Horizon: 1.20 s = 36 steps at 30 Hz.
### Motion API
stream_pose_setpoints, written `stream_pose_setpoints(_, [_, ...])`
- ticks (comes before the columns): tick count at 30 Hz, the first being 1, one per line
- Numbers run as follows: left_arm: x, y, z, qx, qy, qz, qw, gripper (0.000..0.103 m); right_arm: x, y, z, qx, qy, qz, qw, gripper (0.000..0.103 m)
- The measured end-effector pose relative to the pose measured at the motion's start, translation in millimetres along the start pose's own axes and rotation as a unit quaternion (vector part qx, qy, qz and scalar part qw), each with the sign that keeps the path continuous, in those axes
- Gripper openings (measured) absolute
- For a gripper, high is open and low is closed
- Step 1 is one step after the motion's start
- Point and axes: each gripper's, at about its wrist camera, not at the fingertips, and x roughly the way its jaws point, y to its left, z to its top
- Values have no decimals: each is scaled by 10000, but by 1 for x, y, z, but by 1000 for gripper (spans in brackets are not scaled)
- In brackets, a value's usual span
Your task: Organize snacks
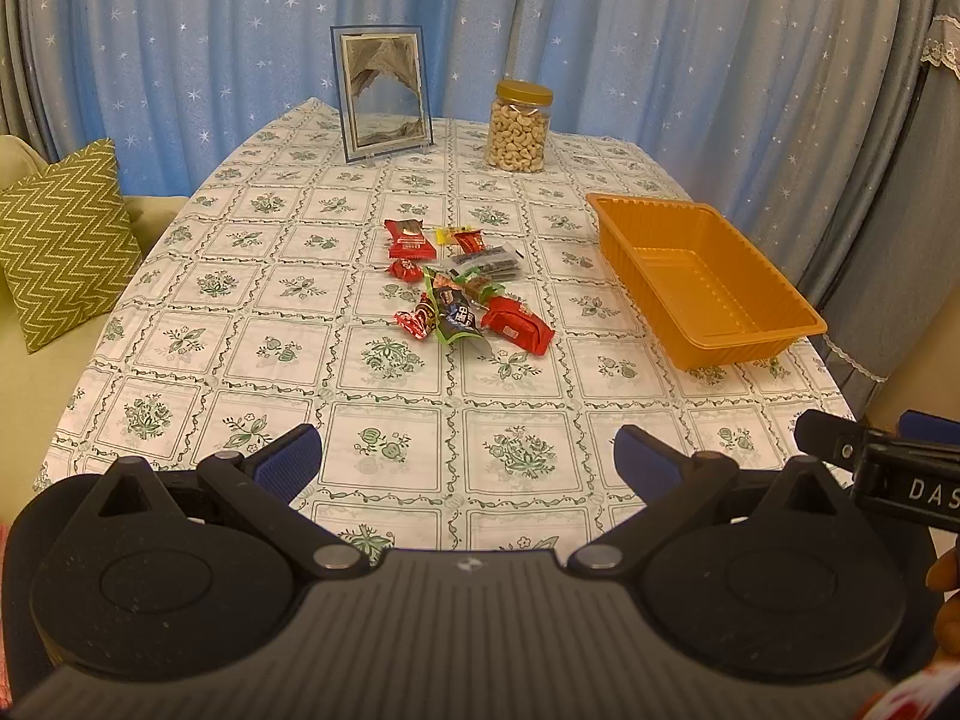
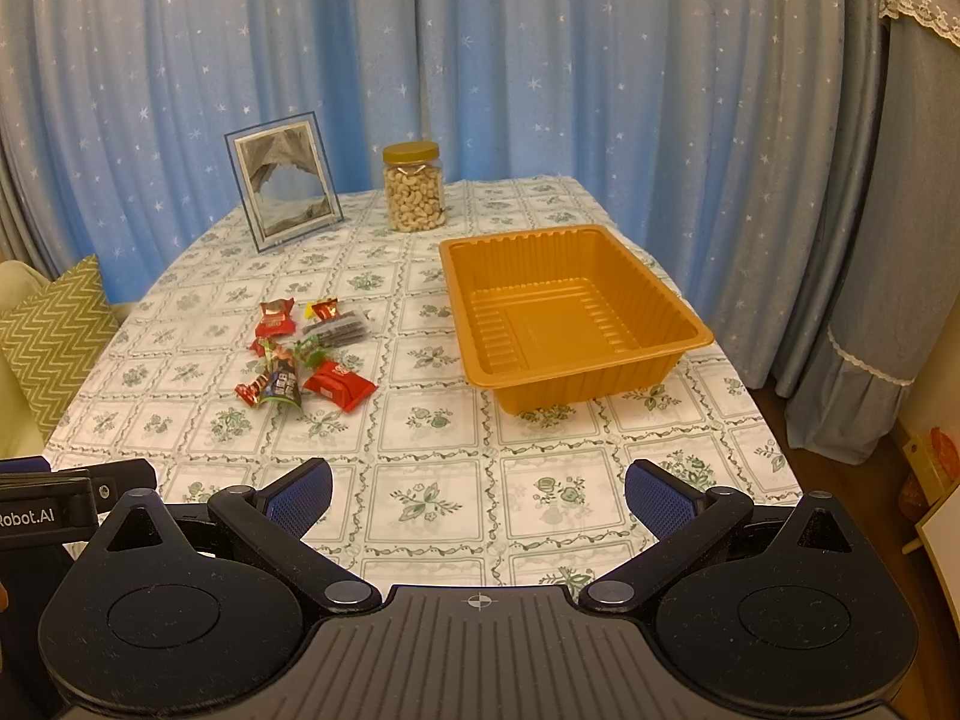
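Snacks lie well beyond both grippers' spread fingers.

My left tool hides the worktop's near edge. My right tool is cut off by the picture's edge, its fingers out of sight. Print on the snacks is too small to read, and they overlap.

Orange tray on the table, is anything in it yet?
Empty: the orange tray shows only its bare ribbed floor, and the snacks lie on the tablecloth beside it.
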Motion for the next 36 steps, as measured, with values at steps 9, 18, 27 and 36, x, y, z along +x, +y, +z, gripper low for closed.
stream_pose_setpoints(9, [0, 0, 0, -2, -1, -1, 10000, 103, 0, 0, 0, 4, 2, 0, 10000, 103])
stream_pose_setpoints(18, [0, 0, 0, 0, 0, 2, 10000, 103, 0, 0, 1, 2, -2, 1, 10000, 103])
stream_pose_setpoints(27, [0, 0, 0, -1, 0, -2, 10000, 103, 0, 0, 0, 3, -3, 2, 10000, 103])
stream_pose_setpoints(36, [0, 0, 0, -1, -3, 0, 10000, 103, 2, 0, 0, 7, -1, 8, 10000, 103])
